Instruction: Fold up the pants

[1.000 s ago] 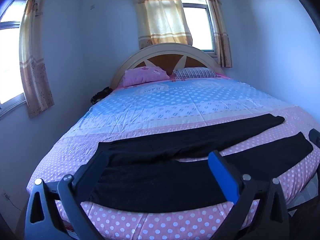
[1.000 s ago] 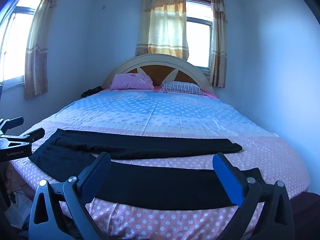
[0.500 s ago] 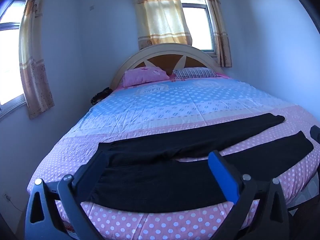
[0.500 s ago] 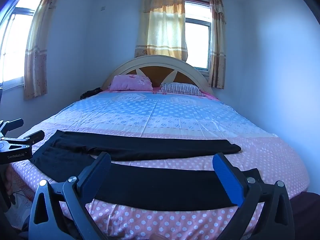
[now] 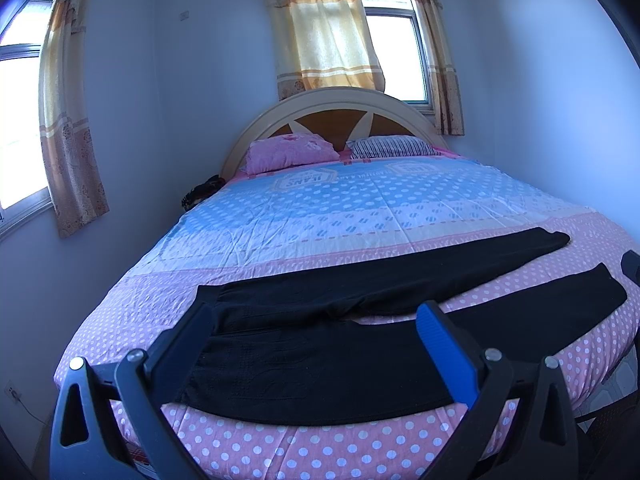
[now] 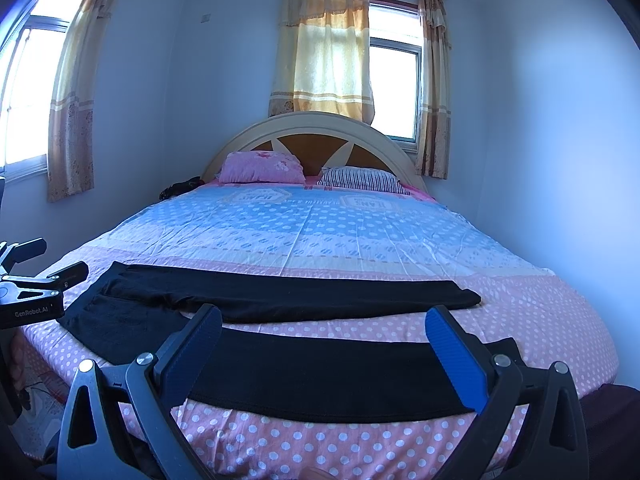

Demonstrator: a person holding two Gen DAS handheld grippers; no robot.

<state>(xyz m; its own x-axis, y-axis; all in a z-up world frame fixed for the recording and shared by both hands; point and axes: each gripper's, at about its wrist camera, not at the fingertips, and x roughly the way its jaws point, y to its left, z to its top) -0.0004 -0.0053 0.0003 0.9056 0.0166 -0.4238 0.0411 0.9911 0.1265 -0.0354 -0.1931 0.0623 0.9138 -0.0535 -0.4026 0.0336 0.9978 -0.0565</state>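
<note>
Your pants lie flat across the bed's near edge, legs apart, so each end is reachable. Both the left gripper and right gripper hover with fingers wide apart (nothing held), above waist and leg.

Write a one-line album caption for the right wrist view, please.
Open right gripper hovering above black pants spread flat, legs apart, across a pink polka-dot bedsheet.

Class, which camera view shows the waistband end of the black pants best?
The left wrist view: the waistband end lies close, between the open fingers of the left gripper. The right wrist view shows it far off at the left, partly cut by the other gripper.
</note>
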